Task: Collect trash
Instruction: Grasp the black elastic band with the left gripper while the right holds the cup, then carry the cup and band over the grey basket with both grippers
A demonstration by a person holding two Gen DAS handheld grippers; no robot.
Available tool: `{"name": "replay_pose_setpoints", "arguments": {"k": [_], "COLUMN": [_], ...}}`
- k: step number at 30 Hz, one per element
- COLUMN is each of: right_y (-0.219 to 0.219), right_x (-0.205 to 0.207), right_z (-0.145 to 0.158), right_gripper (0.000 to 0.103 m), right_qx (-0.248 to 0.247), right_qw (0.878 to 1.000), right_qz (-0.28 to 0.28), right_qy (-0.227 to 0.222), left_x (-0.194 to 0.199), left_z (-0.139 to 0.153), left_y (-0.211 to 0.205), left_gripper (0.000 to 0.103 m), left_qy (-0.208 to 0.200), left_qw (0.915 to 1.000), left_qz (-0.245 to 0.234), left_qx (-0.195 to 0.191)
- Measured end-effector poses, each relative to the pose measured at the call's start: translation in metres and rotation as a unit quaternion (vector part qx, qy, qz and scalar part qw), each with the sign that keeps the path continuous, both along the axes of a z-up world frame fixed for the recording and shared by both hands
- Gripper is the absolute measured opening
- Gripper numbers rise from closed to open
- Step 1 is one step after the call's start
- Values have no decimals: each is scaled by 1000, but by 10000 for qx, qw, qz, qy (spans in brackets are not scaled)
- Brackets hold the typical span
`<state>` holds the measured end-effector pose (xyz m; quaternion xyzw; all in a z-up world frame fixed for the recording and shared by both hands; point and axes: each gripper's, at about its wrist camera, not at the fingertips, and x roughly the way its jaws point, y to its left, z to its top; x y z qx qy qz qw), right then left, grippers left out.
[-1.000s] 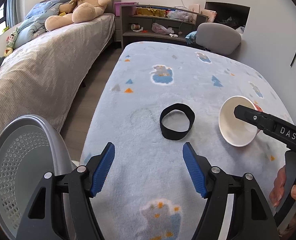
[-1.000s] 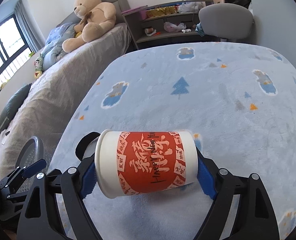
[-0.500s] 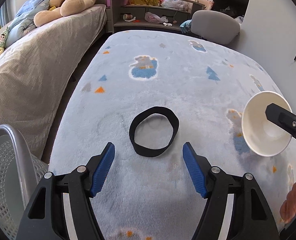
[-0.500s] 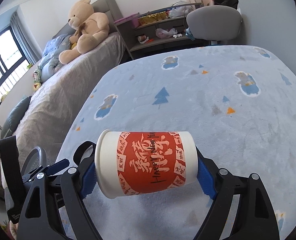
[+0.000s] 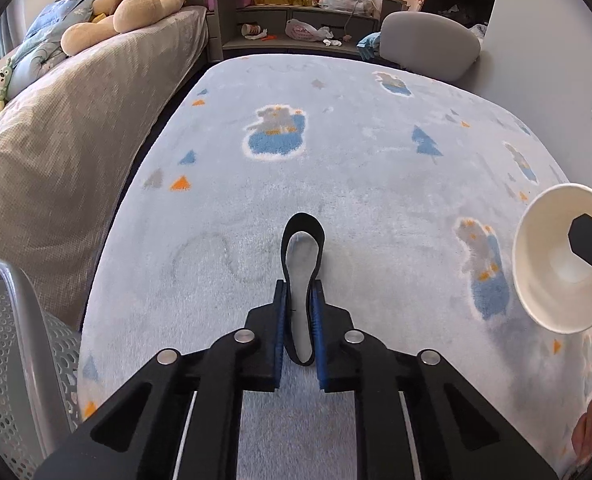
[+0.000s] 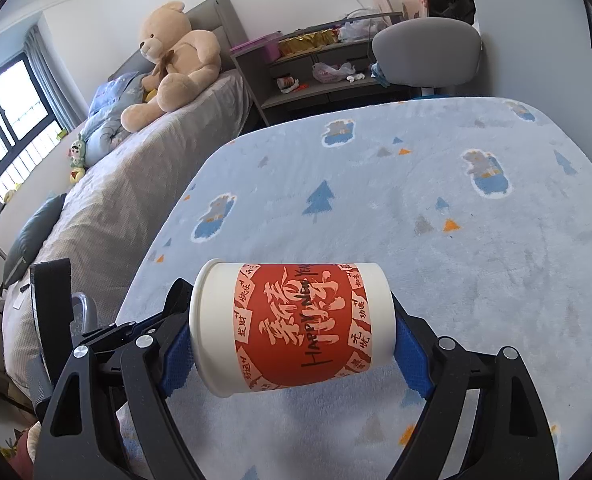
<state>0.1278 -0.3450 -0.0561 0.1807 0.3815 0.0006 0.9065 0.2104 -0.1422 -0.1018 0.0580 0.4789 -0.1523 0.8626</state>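
The black band (image 5: 302,280), a flat elastic-looking loop, lies on the table (image 5: 336,160) at about 6 o'clock in the left wrist view, squeezed into a narrow oval whose free end bulges out toward 12 o'clock. The left tool (image 5: 299,312) has just been closing and now pinches that loop between its blue ribbed pads, nearly fully shut. At 3 o'clock in the same view the paper cup (image 6: 292,328) shows its white mouth; the right tool (image 6: 292,344) holds it sideways, jaws wide, one pad pressing at the rim end and one at the base. The cup is thin card, cylindrical with a slight taper, printed red with white and black lettering.

I judge the step to be the pick-up of the band, with the cup already collected. The next move calls for lifting the limp band clear of the clinging pile and carrying it toward the grey perforated plastic basket (image 5: 12,360) at 8 o'clock. The table's cover is fluffy pale blue fleece with bears and triangles
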Motion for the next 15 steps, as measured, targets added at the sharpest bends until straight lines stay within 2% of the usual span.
{"name": "replay_pose_setpoints", "arguments": {"k": [9,15], "right_y": [24,66], "right_x": [-13,-24], "right_z": [3,16], "right_gripper": [80,80], "right_qx": [-143,-391], "right_qw": [9997,9980], "right_qz": [220,492], "right_qy": [11,-75], "left_x": [-52,-80], "left_z": [26,53], "left_y": [34,76], "left_gripper": [11,12], "left_qy": [-313,-508], "left_qw": [9994,9984], "left_qz": [63,183], "left_qx": [-108,-153]}}
